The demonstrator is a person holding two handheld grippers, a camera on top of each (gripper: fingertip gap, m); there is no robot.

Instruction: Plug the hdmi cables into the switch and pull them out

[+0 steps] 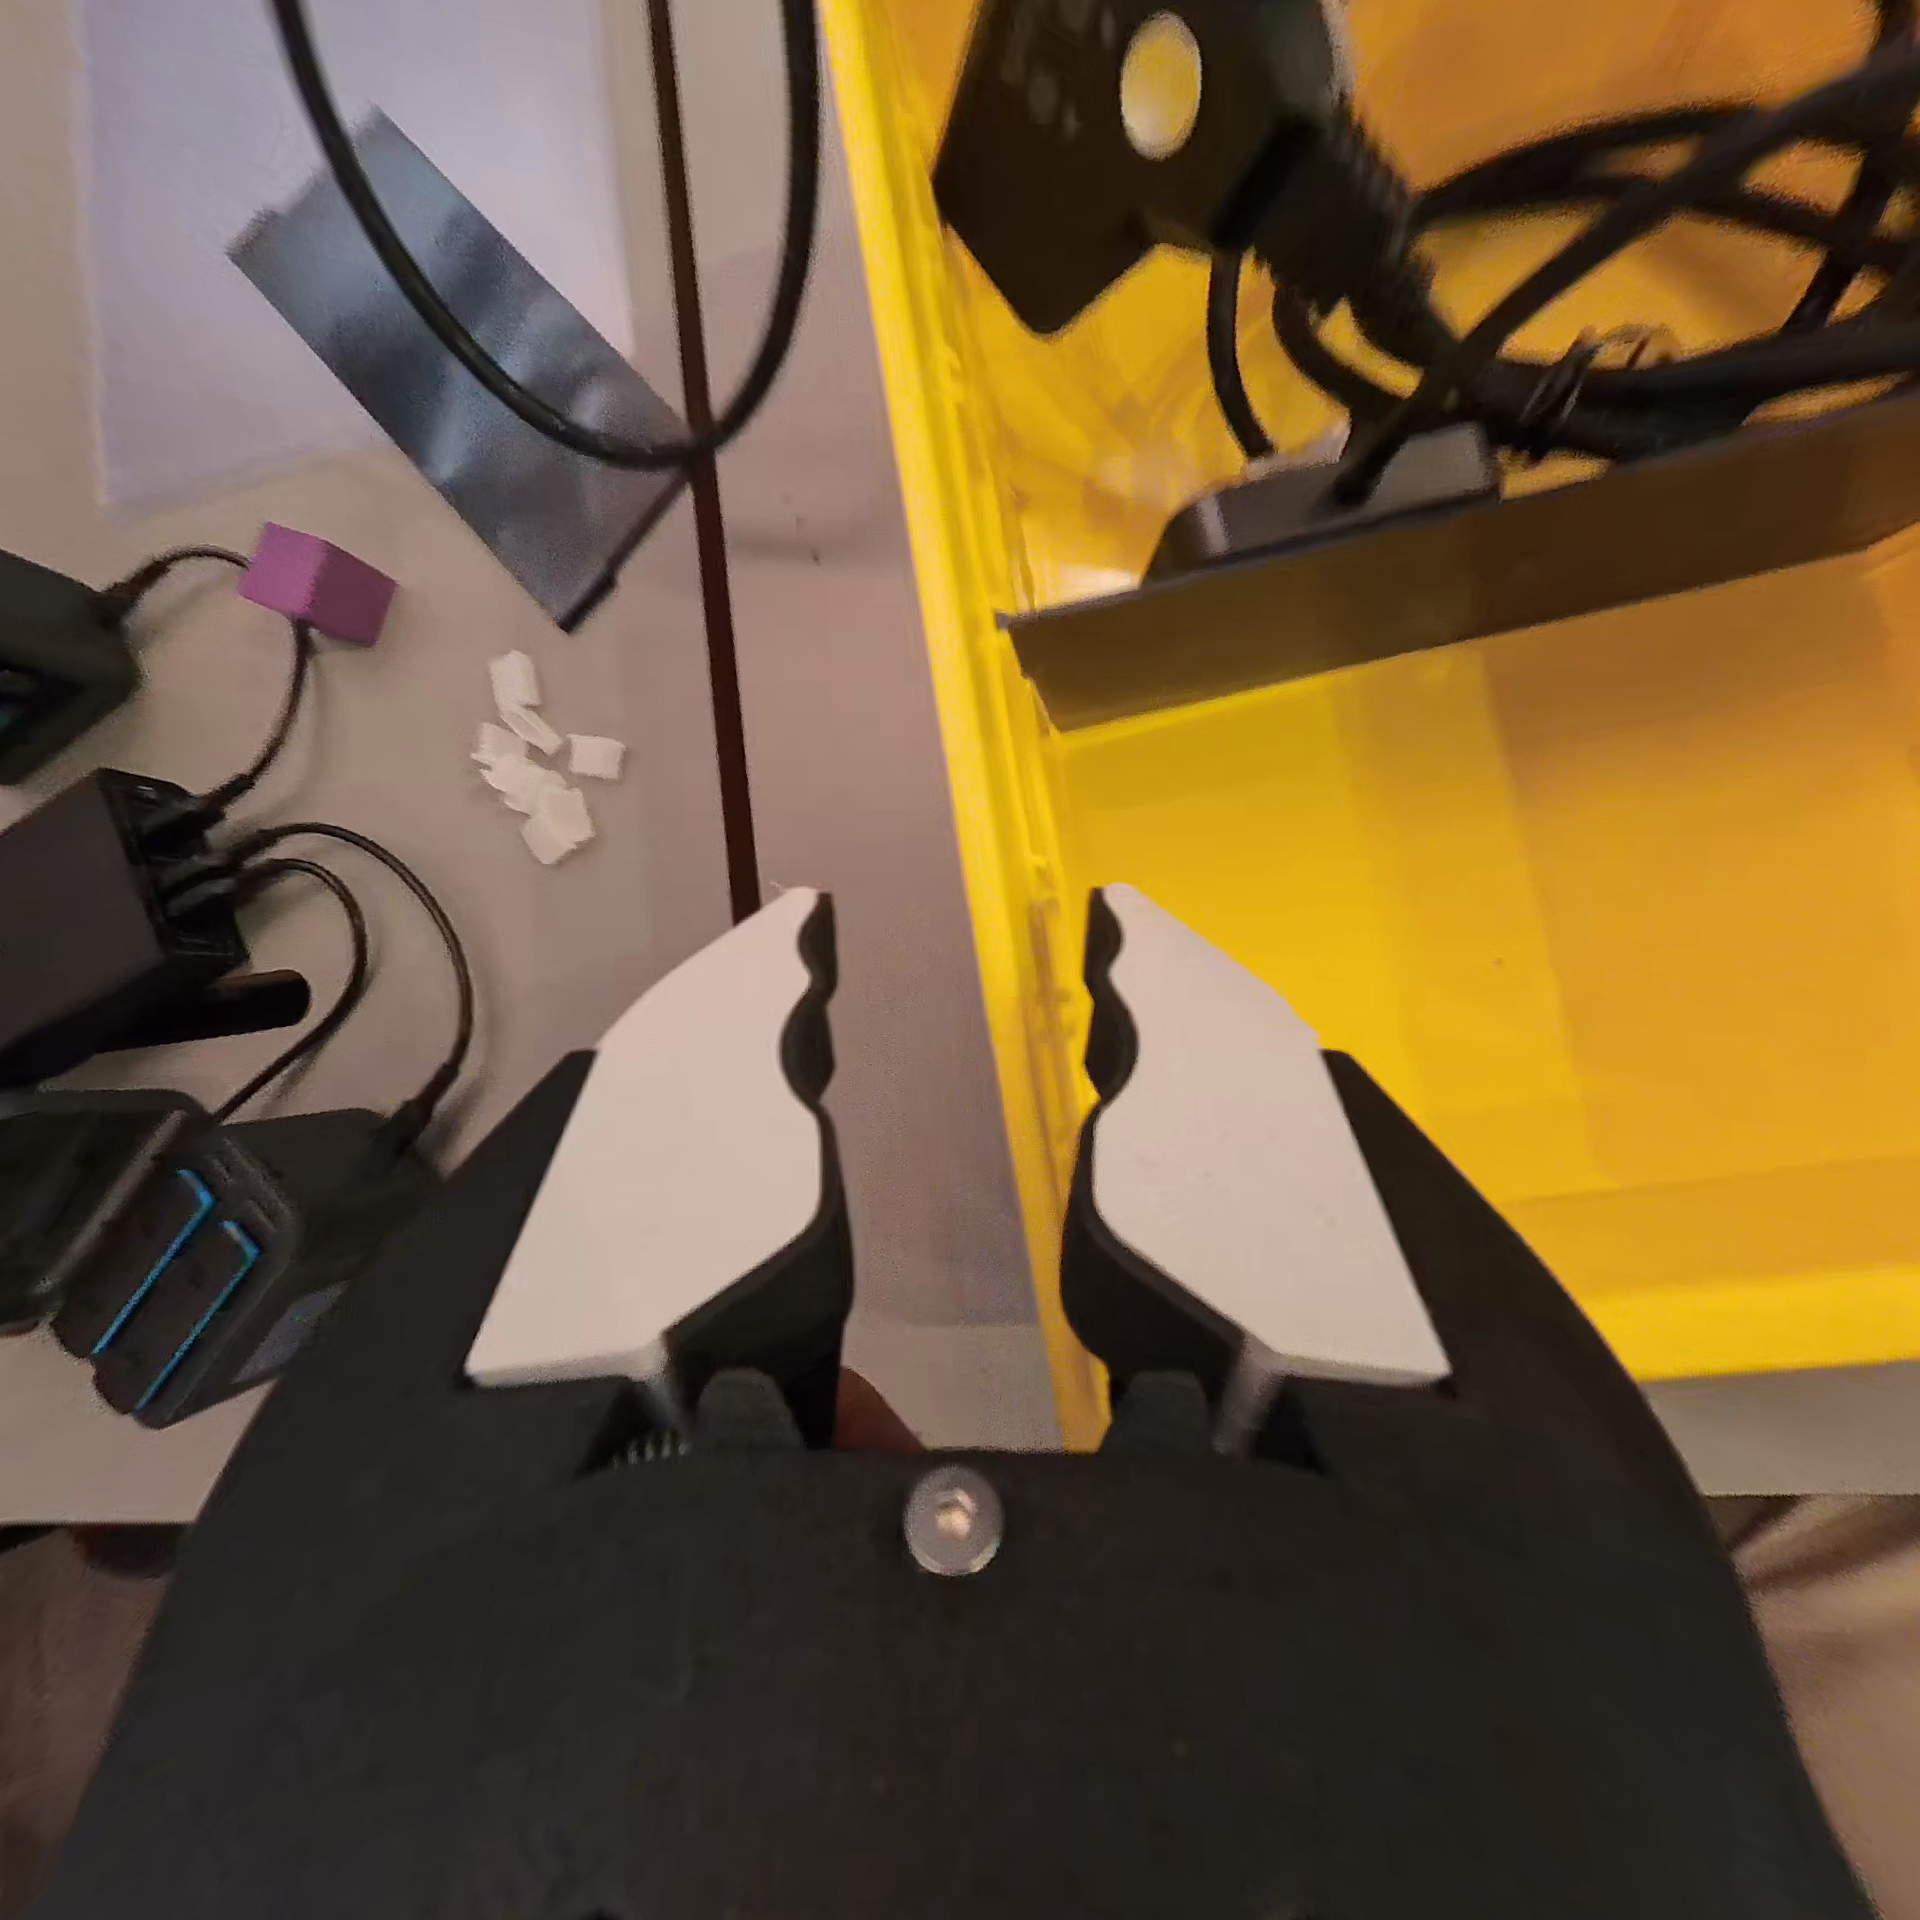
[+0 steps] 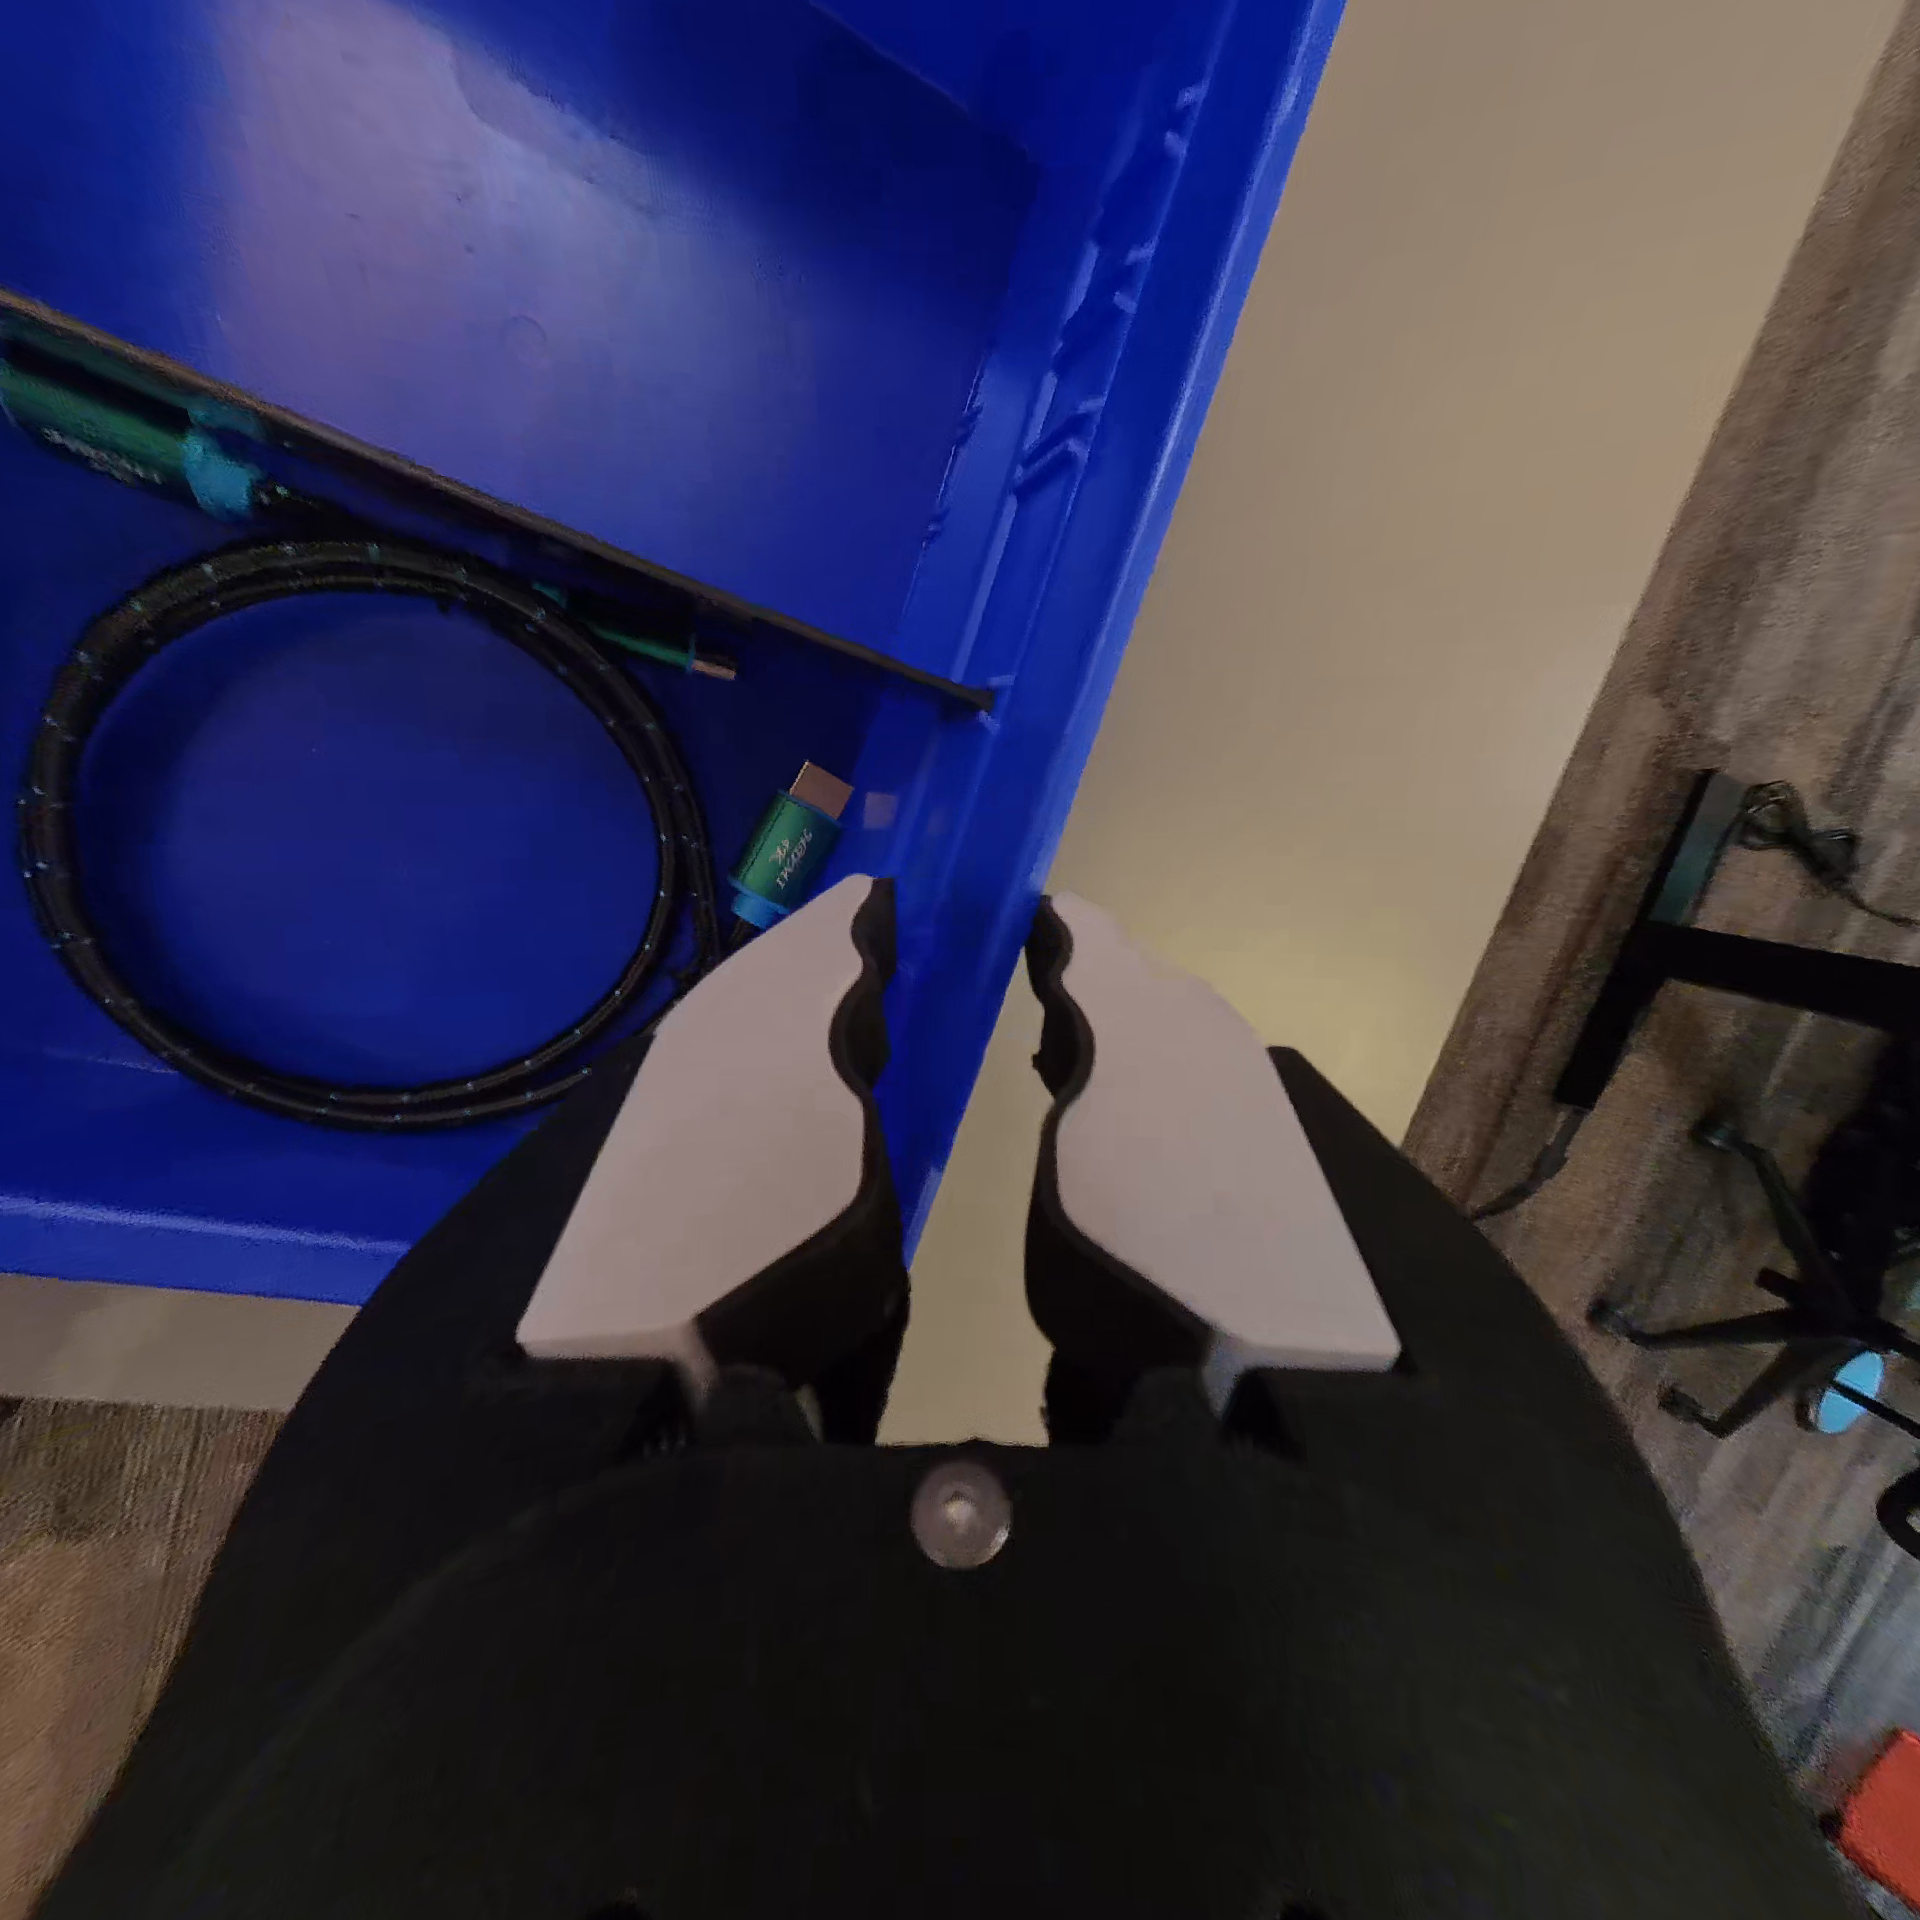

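My left gripper [image 1: 958, 904] is open and empty, hovering over the left wall of a yellow bin [image 1: 1455, 935]. In the bin's far compartment, behind a black divider [image 1: 1455, 603], lie a black switch box [image 1: 1101, 156] with a round pale button and a tangle of black cables [image 1: 1662, 343]. My right gripper [image 2: 961, 894] is open and empty, over the right wall of a blue bin [image 2: 520, 312]. In its near compartment lies a coiled black braided HDMI cable [image 2: 343, 831] with a green plug [image 2: 795, 842] just left of my left fingertip.
On the white table [image 1: 883, 727] left of the yellow bin lie black adapters and hubs [image 1: 94, 914], a purple block [image 1: 317, 582], small white bits [image 1: 540, 758], grey tape [image 1: 447, 353] and a looped black cable. Right of the blue bin are the table edge and the floor with black stands [image 2: 1766, 987]. The left gripper's tips are roughly 90 cm from the right gripper's.
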